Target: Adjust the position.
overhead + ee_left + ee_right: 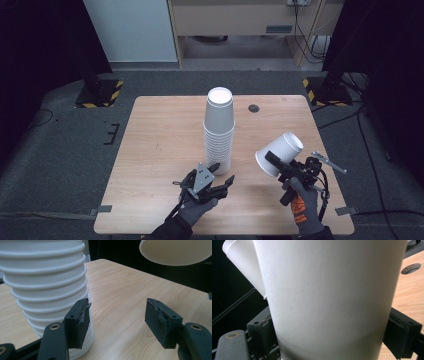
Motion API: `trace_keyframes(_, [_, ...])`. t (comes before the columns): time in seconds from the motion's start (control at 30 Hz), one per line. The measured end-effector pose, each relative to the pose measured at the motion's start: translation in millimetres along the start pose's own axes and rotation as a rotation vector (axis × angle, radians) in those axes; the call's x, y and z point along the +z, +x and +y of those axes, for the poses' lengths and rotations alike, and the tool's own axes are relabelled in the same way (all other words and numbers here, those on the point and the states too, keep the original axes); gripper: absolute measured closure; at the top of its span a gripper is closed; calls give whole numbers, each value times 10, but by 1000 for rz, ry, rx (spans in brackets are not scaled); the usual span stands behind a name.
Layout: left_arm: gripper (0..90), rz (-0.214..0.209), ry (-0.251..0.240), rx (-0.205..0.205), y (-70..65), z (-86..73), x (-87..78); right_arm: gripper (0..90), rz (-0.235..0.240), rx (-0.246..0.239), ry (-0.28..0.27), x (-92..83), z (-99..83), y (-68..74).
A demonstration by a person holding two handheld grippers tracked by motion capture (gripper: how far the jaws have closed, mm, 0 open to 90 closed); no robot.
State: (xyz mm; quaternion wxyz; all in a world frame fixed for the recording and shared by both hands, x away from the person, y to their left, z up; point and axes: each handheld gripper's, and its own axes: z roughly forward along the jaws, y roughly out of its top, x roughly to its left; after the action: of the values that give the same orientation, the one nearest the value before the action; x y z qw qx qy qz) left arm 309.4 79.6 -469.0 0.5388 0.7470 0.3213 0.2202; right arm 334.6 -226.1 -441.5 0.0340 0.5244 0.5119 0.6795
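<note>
Your left gripper (220, 176) sits low at the near side of the pale wooden counter (150, 150), its fingers spread and gripping nothing, one pad just beside the base of the tall stack of white foam cups (219, 132) that stands upside down at mid-counter. To the right, your right gripper (275, 161) has its fingers clenched on a single white foam cup (279, 154), lifted off the counter and tilted, mouth toward the left and base pointing up and away to the far right.

As I read it, you have one cup free of the stack and in hand, and the rest are yet to be handled (whether you are peeling cups off or building the stack up, these pictures cannot settle). No loose cup stands anywhere on the counter, so the job looks early or only one cup deep.

From above you get the layout: stack, both hands, the small dark round hole (254, 108) at the far edge. The left gripper view adds what that misses: the ribbed rims of the stack (47, 290) up close, a bare gap between the worn pads, and the open mouth of the held cup (176, 252) hanging at upper right. The right gripper view shows the pads (404, 333) pressing the cup wall (329, 302) on both sides, with the stack's top (242, 262) behind at left.
</note>
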Motion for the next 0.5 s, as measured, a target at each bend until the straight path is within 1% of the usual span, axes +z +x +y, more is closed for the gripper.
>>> trace_keyframes(0.13, [360, -12, -10, -7, -20, 49, 41, 137, 3, 3, -8, 3, -6, -9])
trace_keyframes(0.2, [361, -22, -23, -12, -39, 80, 77, 137, 7, 27, -14, -1, -11, -13])
trace_keyframes(0.3, [360, -27, -30, -6, -57, 98, 104, 137, 2, 34, -16, -5, -14, -19])
trace_keyframes(0.4, [363, -32, -39, -1, -89, 129, 150, 138, 10, 52, -25, -9, -14, -21])
trace_keyframes(0.5, [365, -36, -43, 1, -106, 145, 178, 138, 14, 55, -27, -10, -15, -19])
